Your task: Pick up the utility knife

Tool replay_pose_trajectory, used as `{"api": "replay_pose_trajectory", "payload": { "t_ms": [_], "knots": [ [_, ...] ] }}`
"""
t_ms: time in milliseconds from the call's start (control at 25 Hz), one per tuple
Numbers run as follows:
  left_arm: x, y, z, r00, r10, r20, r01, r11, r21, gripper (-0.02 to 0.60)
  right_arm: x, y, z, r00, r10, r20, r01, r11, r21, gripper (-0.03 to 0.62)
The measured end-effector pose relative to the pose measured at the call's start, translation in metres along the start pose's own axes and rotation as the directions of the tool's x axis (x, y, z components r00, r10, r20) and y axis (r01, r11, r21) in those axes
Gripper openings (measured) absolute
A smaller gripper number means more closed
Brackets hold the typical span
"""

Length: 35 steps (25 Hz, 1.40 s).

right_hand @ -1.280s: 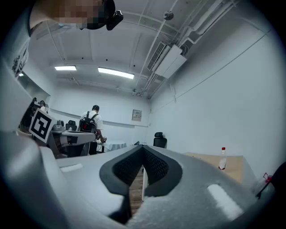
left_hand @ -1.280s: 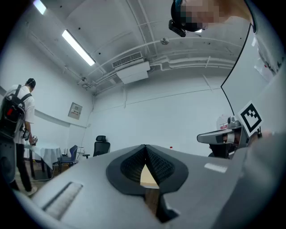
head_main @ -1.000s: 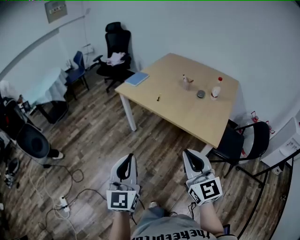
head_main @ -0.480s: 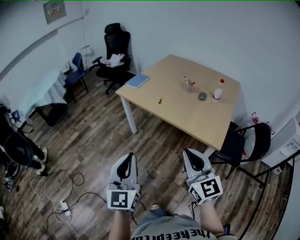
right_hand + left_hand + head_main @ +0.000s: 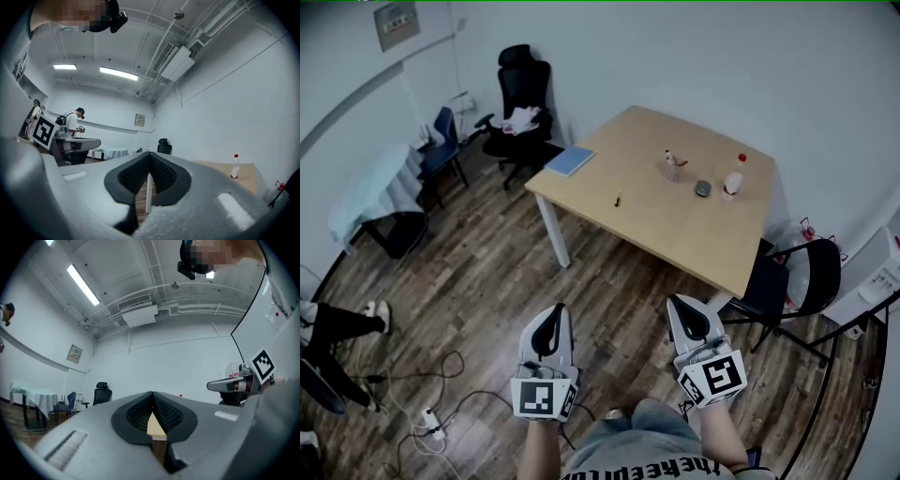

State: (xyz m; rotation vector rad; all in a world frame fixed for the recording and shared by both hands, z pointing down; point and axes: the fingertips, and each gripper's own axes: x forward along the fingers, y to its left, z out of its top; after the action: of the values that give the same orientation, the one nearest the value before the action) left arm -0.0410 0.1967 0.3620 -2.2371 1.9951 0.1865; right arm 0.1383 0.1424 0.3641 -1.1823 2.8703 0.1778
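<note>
The utility knife (image 5: 618, 198) is a small dark and yellow item lying on the light wooden table (image 5: 675, 234), near its left side. The table stands well ahead of both grippers. My left gripper (image 5: 552, 311) and right gripper (image 5: 682, 304) are held side by side over the wooden floor, pointing toward the table. Both are shut with nothing between the pads. In the left gripper view the left gripper's (image 5: 152, 394) jaws meet at their tips. The right gripper (image 5: 149, 154) looks the same in its own view, which also shows a red-capped bottle (image 5: 235, 167).
On the table lie a blue notebook (image 5: 570, 161), a small holder (image 5: 672, 166), a grey round object (image 5: 703, 188) and a bottle (image 5: 732, 176). A black folding chair (image 5: 792, 281) stands at the table's right corner and an office chair (image 5: 520, 103) beyond it. Cables and a power strip (image 5: 429, 424) lie at the floor's left.
The view has shifted slightly toward the table. The person at the left edge has moved mostly out of frame. Both grippers stay shut and keep their place in the view.
</note>
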Motion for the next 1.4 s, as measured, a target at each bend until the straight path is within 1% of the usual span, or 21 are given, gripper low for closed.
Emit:
{"api": "replay_pose_trajectory", "payload": {
  "t_ms": [240,600,1080,1400],
  "knots": [
    [0.011,0.004,-0.010,1.000,-0.014,-0.015,0.013,1.000,-0.011,0.020,0.011,-0.006,-0.005,1.000,-0.010,-0.013,0.010,1.000,0.002,0.002],
    [0.045,0.027,-0.018,1.000,0.007,-0.026,-0.007,1.000,-0.005,0.020,0.055,-0.023,-0.010,1.000,0.006,-0.009,-0.005,1.000,0.009,0.003],
    [0.130,0.060,-0.023,0.999,0.046,-0.016,-0.046,0.999,-0.007,0.020,0.143,-0.068,-0.009,0.998,0.058,-0.004,-0.058,0.998,0.009,0.002],
    [0.188,0.063,-0.028,0.998,0.056,-0.017,-0.056,0.998,-0.002,0.020,0.190,-0.108,-0.013,0.996,0.091,-0.007,-0.091,0.996,0.020,0.003]
  ]
}}
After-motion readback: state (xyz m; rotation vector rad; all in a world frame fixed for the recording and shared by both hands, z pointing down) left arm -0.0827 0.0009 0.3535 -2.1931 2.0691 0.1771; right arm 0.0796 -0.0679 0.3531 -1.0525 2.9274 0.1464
